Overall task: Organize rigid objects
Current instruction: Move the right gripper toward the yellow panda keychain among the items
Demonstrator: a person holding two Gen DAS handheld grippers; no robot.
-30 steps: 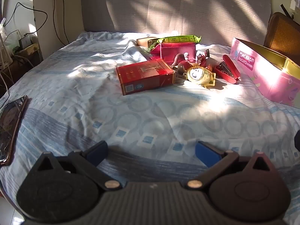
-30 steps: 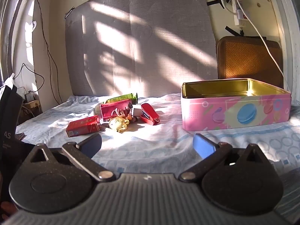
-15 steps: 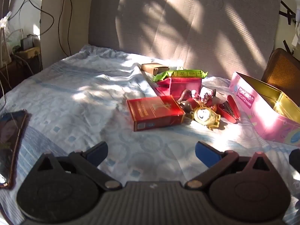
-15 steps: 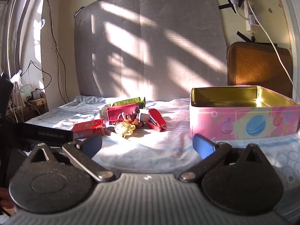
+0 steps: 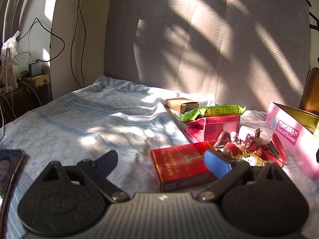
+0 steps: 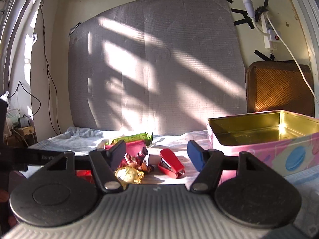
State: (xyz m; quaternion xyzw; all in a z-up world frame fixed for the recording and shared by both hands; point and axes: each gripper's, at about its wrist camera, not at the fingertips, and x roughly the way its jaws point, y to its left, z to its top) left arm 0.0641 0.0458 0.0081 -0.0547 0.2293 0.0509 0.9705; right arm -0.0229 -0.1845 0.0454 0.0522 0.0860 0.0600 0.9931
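Note:
A pile of small things lies on the blue-patterned bedsheet (image 5: 99, 123). It holds a red box (image 5: 179, 165), a gold round toy (image 5: 249, 158) (image 6: 128, 175), a red stapler (image 5: 277, 151) (image 6: 171, 163), a dark red figurine (image 5: 235, 141) (image 6: 139, 159), a magenta case (image 5: 217, 125), a green packet (image 5: 213, 110) (image 6: 131, 137) and a tan box (image 5: 181, 103). My left gripper (image 5: 162, 162) hovers just short of the red box. Its jaws are closing with nothing between them. My right gripper (image 6: 157, 156) faces the stapler and toy from short of them. Its jaws are closing on nothing.
An open pink biscuit tin (image 5: 289, 139) (image 6: 279, 153) with a gold inside stands right of the pile. A phone (image 5: 8, 165) lies at the bed's left edge. A grey padded board (image 6: 155, 69) leans on the wall behind. Cables and a power strip hang on the walls.
Both grippers have come closer to the pile. In the left view the objects have slid right and down. The right gripper's fingers stand visibly narrower than before.

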